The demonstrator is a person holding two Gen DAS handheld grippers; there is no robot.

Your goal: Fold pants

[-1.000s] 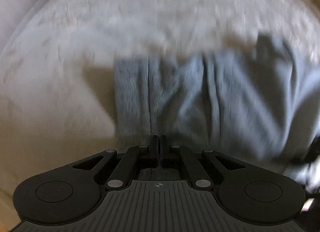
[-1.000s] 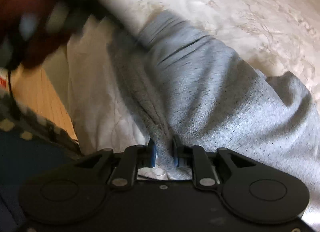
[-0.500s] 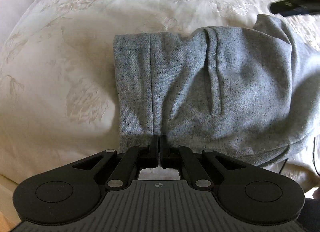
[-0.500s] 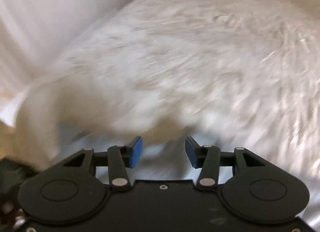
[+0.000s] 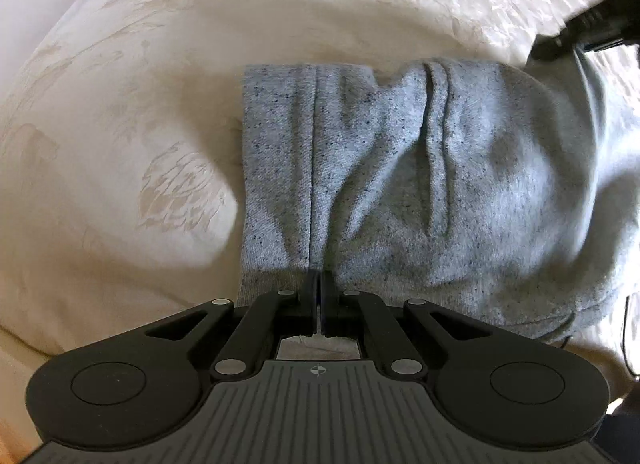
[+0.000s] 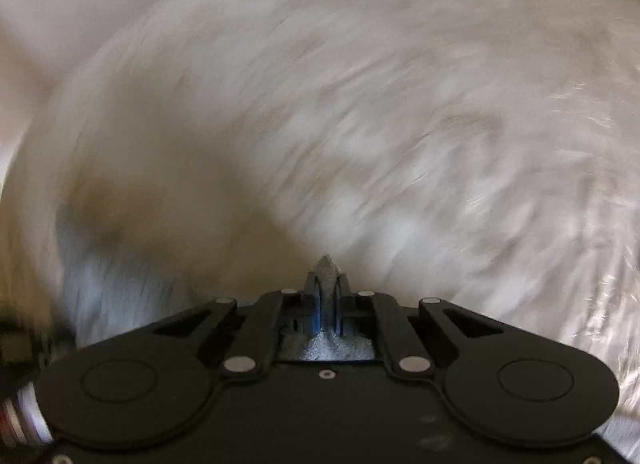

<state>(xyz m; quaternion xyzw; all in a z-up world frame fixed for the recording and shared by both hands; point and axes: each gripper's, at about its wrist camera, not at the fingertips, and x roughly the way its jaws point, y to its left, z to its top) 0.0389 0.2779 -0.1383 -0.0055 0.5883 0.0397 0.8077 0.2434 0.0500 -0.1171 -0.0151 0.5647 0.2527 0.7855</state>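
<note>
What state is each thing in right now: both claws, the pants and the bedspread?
Left claw: shut on the near edge of the grey pants.
Right claw: just closed, now pinching a tuft of grey fabric.
Grey pants: lying bunched and creased, partly folded over.
Bedspread: spread under the pants, rumpled; blurred in the right wrist view.

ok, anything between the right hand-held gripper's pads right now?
Yes. In the right wrist view the right hand-held gripper, whose jaws have just been closing, pinches a fold of the grey pants over the blurred bedspread.
</note>
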